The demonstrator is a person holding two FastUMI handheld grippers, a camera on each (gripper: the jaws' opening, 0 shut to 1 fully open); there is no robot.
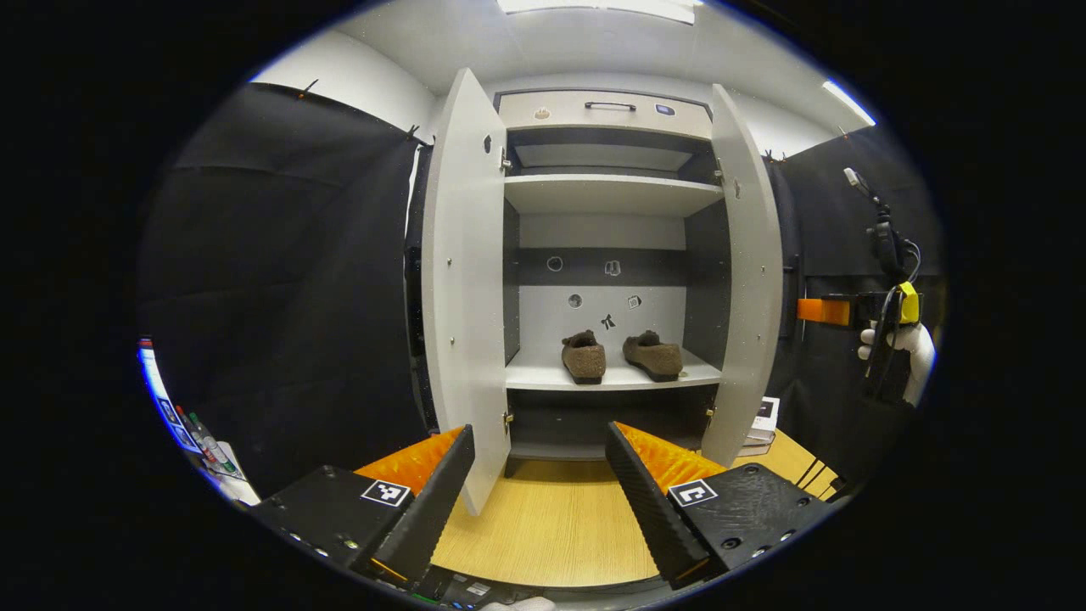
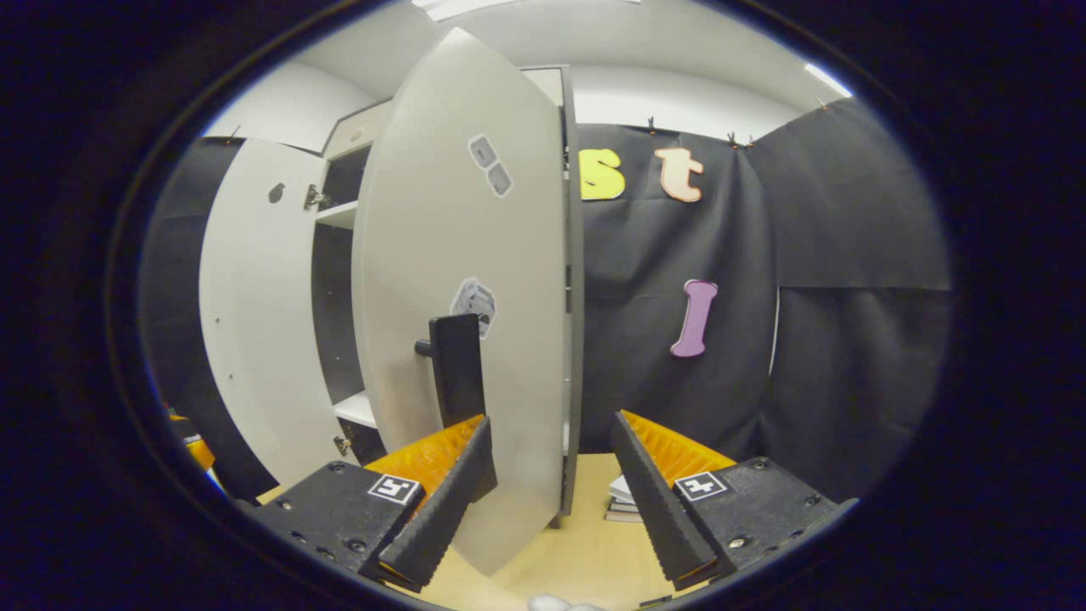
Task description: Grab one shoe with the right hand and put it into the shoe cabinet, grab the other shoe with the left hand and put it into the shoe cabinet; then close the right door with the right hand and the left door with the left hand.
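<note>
Resting side by side on the cabinet shelf (image 1: 611,379), both brown shoes (image 1: 584,356) (image 1: 652,354) are stowed, so the door-closing step is in hand. The right door (image 2: 462,280) stands open with its dark handle (image 2: 456,369) just beyond the right gripper (image 2: 550,475), whose jaws are spread and empty. Next move: push this door shut; the left gripper (image 1: 536,479), likewise spread, then takes the left door (image 1: 463,280)

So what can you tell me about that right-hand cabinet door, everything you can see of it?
The right door is a tall, flat, pale grey panel, smooth like laminated board, and it stands swung open. A dark upright handle juts from its outer face, with small stickers above it. In the left gripper view the door's inner face shows hinges along the cabinet side. The right hand-held gripper is open in front of its edge, not gripping it.
</note>
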